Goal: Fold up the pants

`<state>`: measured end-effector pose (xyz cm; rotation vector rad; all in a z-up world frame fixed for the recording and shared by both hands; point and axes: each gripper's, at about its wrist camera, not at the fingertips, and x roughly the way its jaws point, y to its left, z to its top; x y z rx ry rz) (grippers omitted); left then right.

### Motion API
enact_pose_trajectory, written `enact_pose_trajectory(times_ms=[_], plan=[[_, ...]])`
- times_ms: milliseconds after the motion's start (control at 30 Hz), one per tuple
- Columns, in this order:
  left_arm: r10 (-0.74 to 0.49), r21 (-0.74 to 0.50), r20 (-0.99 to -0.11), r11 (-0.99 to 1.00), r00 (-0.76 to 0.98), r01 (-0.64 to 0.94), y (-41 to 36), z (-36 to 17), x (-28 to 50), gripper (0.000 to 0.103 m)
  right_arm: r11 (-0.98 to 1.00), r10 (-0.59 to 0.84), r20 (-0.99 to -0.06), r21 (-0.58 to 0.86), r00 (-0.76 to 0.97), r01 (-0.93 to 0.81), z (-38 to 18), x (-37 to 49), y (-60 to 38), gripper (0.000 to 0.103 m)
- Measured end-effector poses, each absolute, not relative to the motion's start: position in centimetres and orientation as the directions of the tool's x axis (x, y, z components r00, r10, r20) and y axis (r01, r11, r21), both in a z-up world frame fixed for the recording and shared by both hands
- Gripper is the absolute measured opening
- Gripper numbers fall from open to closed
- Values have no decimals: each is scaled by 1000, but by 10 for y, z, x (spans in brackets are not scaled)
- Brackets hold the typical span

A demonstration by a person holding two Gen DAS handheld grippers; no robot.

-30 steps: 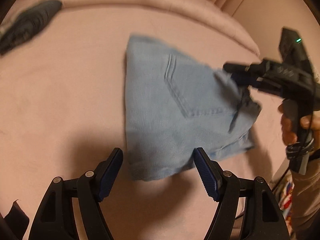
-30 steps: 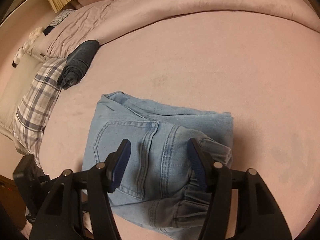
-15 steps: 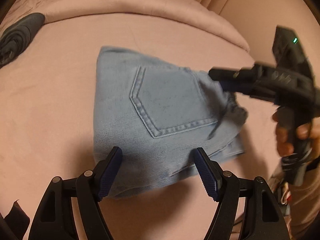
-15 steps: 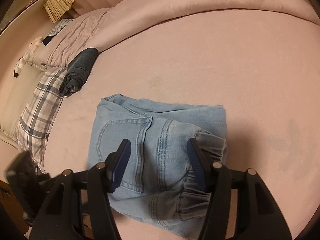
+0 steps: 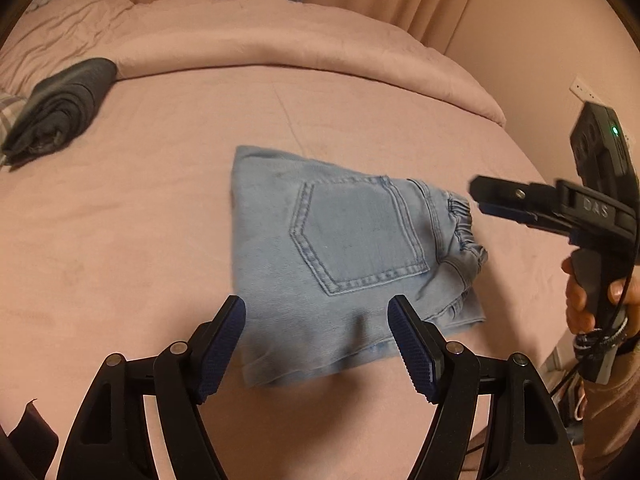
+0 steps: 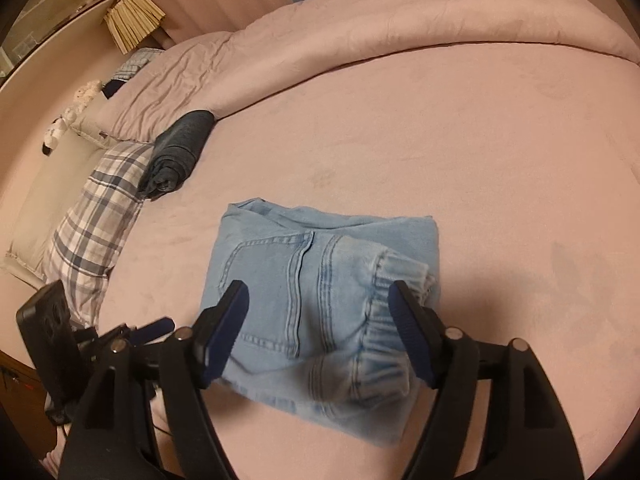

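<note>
The light-blue denim pants [image 6: 320,304], folded into a compact rectangle, lie flat on the pink bedsheet [image 6: 460,152]. The left gripper [image 5: 316,340] hovers above them, fingers spread and empty. The right gripper [image 6: 320,320], jaws just opening, stands spread, pads clear of the cloth.

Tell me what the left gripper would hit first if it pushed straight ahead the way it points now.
Most likely the folded jeans: the open left gripper aims down at their near edge, nothing between its fingers. Depth is unclear, so it might land on the pink bed cover just short of them.
</note>
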<state>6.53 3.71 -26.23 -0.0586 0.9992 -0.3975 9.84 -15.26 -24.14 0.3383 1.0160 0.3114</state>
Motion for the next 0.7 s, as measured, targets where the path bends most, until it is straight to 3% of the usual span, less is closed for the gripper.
enact_pose_trajectory(times_ms=[133, 367, 500, 700], plan=[[-346, -222, -800, 930, 490, 294, 43, -260, 60, 74, 905, 400, -767, 419, 502, -80, -239, 89, -161, 81], [-329, -221, -811, 938, 483, 269, 56, -261, 68, 76, 903, 387, -780, 429, 492, -29, -246, 82, -172, 84], [-329, -232, -816, 939, 475, 253, 60, -265, 73, 86, 903, 375, -787, 429, 491, -2, -253, 79, -177, 85], [-339, -254, -819, 937, 463, 237, 65, -269, 81, 86, 899, 373, -798, 438, 472, 30, -264, 78, -183, 86]])
